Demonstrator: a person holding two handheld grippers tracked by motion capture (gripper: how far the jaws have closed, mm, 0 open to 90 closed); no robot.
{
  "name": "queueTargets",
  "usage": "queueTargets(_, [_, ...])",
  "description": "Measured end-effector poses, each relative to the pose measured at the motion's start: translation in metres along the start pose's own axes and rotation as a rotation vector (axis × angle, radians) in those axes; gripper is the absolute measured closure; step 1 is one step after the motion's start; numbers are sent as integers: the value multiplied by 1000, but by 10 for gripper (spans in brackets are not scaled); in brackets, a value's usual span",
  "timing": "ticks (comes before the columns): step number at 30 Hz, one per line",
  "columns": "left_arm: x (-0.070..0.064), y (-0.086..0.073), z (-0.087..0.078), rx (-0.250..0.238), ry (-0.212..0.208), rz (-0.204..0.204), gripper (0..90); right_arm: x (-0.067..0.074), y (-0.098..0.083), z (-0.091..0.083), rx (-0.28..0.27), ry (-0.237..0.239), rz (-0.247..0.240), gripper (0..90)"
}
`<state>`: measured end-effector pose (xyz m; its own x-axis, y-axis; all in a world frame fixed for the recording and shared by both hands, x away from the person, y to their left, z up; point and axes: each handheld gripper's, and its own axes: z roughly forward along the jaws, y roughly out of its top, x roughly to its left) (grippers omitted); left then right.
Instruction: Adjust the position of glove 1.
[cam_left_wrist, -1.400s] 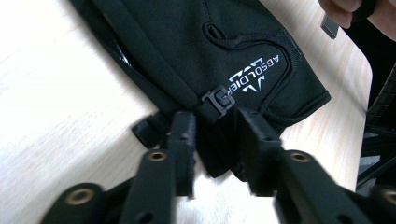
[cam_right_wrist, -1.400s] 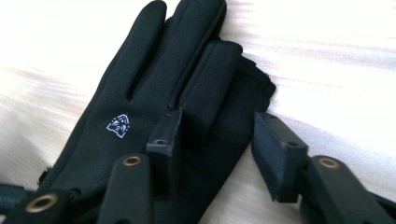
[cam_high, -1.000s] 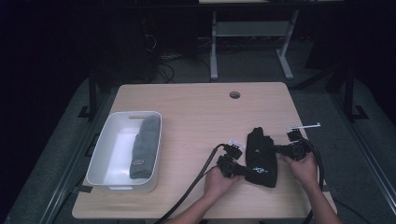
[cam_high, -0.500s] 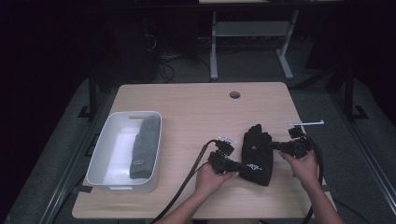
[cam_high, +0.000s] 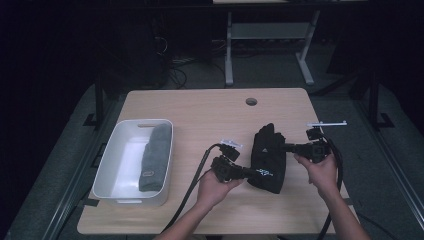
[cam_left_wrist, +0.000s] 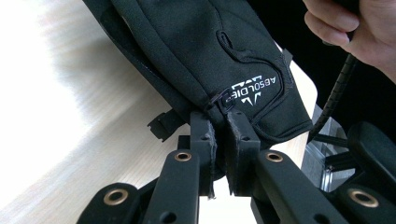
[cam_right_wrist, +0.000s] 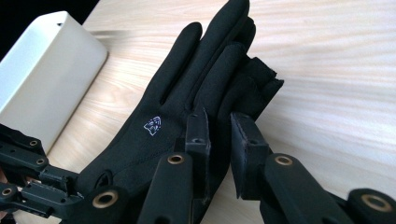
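Holding the black glove (cam_high: 268, 157) between both tools, we keep it raised just above the table (cam_high: 210, 107), toward the right half and nearer the front edge than the rear one. The left gripper (cam_high: 248, 172) is clamped on the glove's cuff edge beside the white lettering, jaws drawn tight on the fabric in the left gripper view. The right gripper (cam_high: 288, 147) is clamped on the glove's side at the fingers, its pads pressing the fabric in the right gripper view.

A white bin (cam_high: 116, 159) sits at the front left corner, close to the left edge, with a grey glove (cam_high: 153, 157) lying along its right wall. Bare wood separates bin and black glove, and the rear half of the table is open up to a round cable hole (cam_high: 251, 101) near the rear edge. Little table remains to the right of our right hand (cam_high: 320, 170).

The surface is pale wood grain. The surrounding room is dark, with a metal frame (cam_high: 270, 37) standing on the floor beyond the rear edge.
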<state>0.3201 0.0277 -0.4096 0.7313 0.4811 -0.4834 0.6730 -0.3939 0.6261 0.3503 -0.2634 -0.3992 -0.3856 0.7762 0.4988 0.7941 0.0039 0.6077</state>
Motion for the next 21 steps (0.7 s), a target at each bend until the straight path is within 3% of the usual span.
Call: queueTargets(21, [2, 2, -53, -60, 31, 7, 829, 46, 33, 2, -22, 66, -40, 781])
